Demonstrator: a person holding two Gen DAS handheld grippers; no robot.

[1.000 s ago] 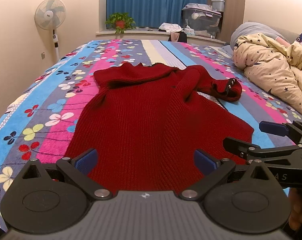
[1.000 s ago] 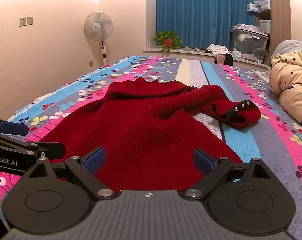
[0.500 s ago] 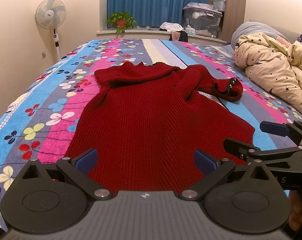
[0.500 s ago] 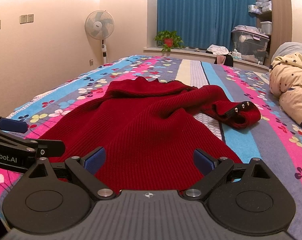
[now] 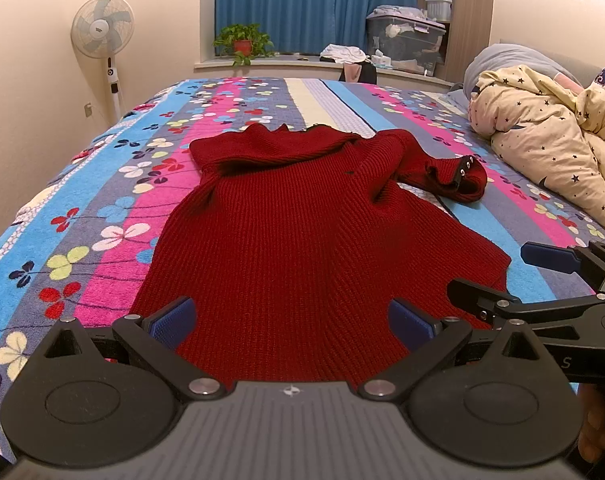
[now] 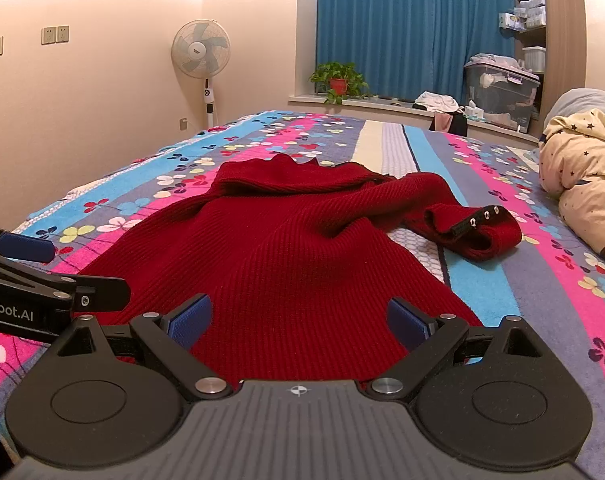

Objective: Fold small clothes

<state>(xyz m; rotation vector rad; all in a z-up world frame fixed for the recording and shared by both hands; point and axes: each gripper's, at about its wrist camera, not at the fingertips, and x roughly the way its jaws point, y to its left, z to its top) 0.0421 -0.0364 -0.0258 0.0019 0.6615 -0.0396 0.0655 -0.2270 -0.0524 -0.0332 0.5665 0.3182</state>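
Note:
A dark red knit sweater (image 5: 302, 232) lies spread on the flowered bedspread (image 5: 102, 208), hem toward me, collar at the far end. One sleeve with a buttoned cuff (image 5: 460, 178) lies out to the right; the cuff also shows in the right wrist view (image 6: 478, 232). My left gripper (image 5: 290, 320) is open and empty over the hem. My right gripper (image 6: 298, 318) is open and empty over the hem of the sweater (image 6: 294, 256), and it shows at the right of the left wrist view (image 5: 542, 276). The left gripper shows at the left of the right wrist view (image 6: 42, 268).
A bundled star-print duvet (image 5: 550, 136) lies at the bed's right side. A standing fan (image 5: 102, 28) is by the left wall. A potted plant (image 5: 242, 38) and storage boxes (image 5: 406, 40) stand on the window ledge behind the bed.
Both grippers have shifted very slightly; the view is almost the same. The sweater has not moved.

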